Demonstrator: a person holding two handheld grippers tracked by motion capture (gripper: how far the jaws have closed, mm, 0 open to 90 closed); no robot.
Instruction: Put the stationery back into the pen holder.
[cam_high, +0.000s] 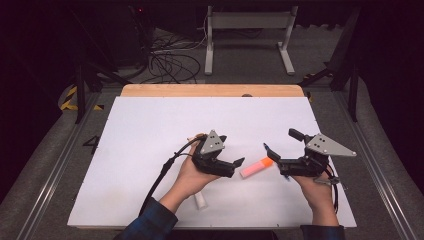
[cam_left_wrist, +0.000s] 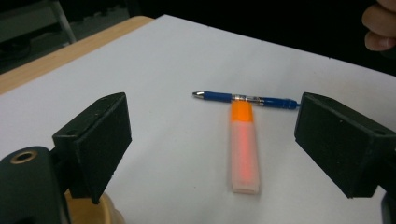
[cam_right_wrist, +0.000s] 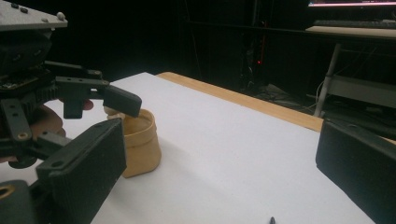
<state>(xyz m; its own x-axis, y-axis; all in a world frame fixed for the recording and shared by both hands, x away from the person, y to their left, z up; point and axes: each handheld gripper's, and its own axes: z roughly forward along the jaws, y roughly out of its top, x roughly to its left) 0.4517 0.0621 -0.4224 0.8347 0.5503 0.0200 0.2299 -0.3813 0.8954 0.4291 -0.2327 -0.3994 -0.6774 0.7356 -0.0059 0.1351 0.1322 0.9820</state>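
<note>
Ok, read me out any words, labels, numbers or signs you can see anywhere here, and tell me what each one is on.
"4": a dark figure on the grey floor left of the table.
Blue pen: its clear middle band may carry print, too small to read.
Orange highlighter: no legible text.
Monitor edge in the right gripper view: too blurred to read.

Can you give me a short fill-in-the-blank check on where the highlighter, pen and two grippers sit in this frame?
1. The highlighter has an ____ cap.
2. The blue pen lies across the highlighter's ____ end.
3. The left gripper has its jaws ____, with nothing between them.
4. The highlighter lies on the white table ____ the left gripper and the right gripper.

Missing words: orange; capped; open; between
</note>
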